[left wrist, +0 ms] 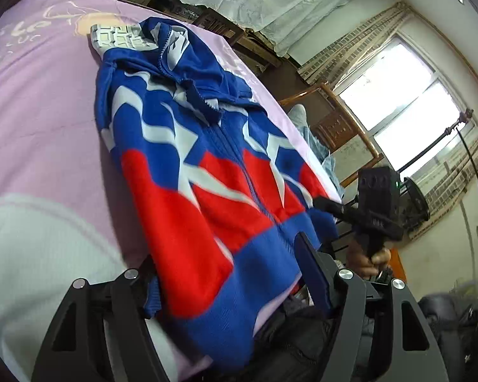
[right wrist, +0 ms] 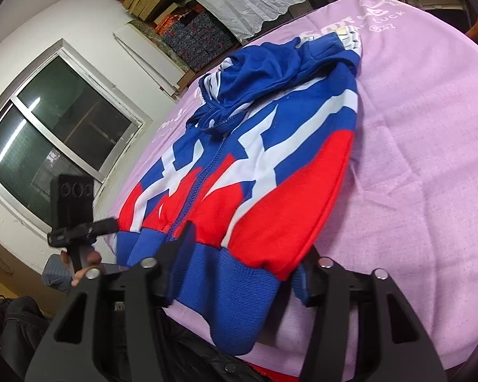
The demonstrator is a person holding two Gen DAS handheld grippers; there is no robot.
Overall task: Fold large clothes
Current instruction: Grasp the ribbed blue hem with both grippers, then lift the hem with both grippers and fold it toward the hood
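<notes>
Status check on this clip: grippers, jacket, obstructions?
Left gripper and right gripper both straddle the hem, grip unclear. Jacket lies zipped on the purple sheet, hood bunched. Nothing in the way.

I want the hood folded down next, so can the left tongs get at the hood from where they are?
Probably yes: the hood lies uncovered at the far end of the jacket, with nothing between it and the left tongs.

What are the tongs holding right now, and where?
Left tongs and right tongs straddle the jacket's blue hem band; whether either pinches it cannot be told.
</notes>
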